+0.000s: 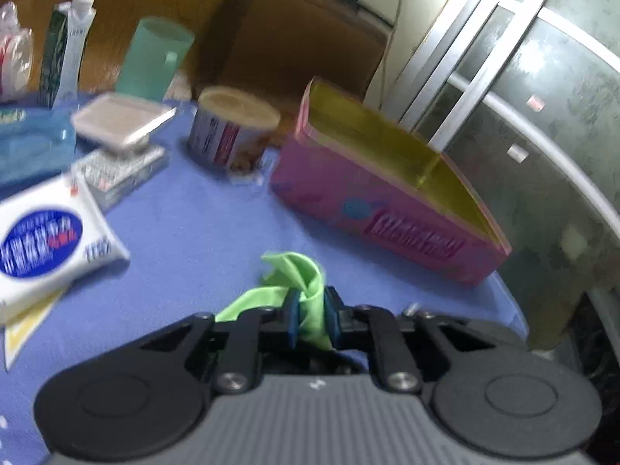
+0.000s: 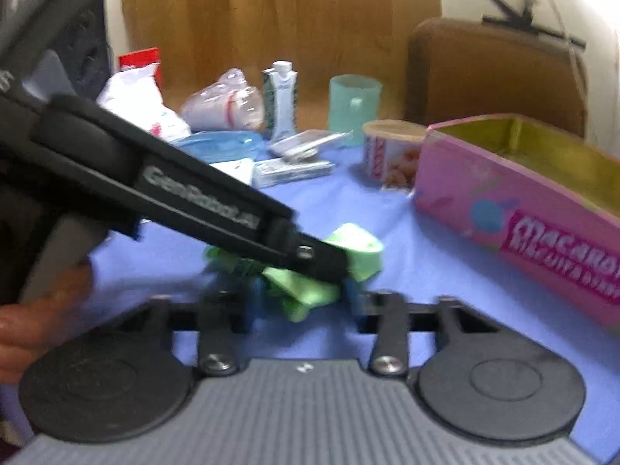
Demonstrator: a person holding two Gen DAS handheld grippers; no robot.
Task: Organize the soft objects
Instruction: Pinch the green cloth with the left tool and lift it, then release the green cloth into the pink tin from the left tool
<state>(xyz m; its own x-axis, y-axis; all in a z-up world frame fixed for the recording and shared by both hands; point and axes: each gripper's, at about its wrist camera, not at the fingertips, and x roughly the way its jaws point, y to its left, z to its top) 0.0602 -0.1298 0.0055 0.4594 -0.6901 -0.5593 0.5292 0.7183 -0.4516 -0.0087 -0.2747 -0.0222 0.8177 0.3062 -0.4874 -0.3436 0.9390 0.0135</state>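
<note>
Green cloth (image 1: 306, 290) is the soft thing at the centre of both views, a crumpled strip lying low over the blue-covered worktop (image 1: 201, 228), near the front of the pink box (image 1: 387, 209). In the left wrist view the left tool (image 1: 312, 319) has its two blue pads pressed in on a fold of the cloth, which stands up between them and spills out to the left over the black linkage.

From the right wrist view the same cloth (image 2: 348, 248) appears as a bunched heap, and the left tool (image 2: 329, 261) reaches into it at a slant from the upper left, its black body printed with pale lettering. A hand (image 2: 23, 321) shows at the left edge beneath that body. The right tool (image 2: 306, 302) has its fingers spread apart, one on each side of the lower part of the heap; blur hides whether the pads touch the fabric.

The pink box (image 2: 515, 217) stands open-topped with a yellow-green inside, to the right of the cloth and apart from it. Behind it stands a round tub (image 1: 232, 131) with a tan lid. Farther back are a teal cup (image 1: 155, 58), a tall carton (image 1: 73, 46), a clear lidded container (image 1: 120, 120) and a white pack with a blue oval (image 1: 46, 248) on the left.
</note>
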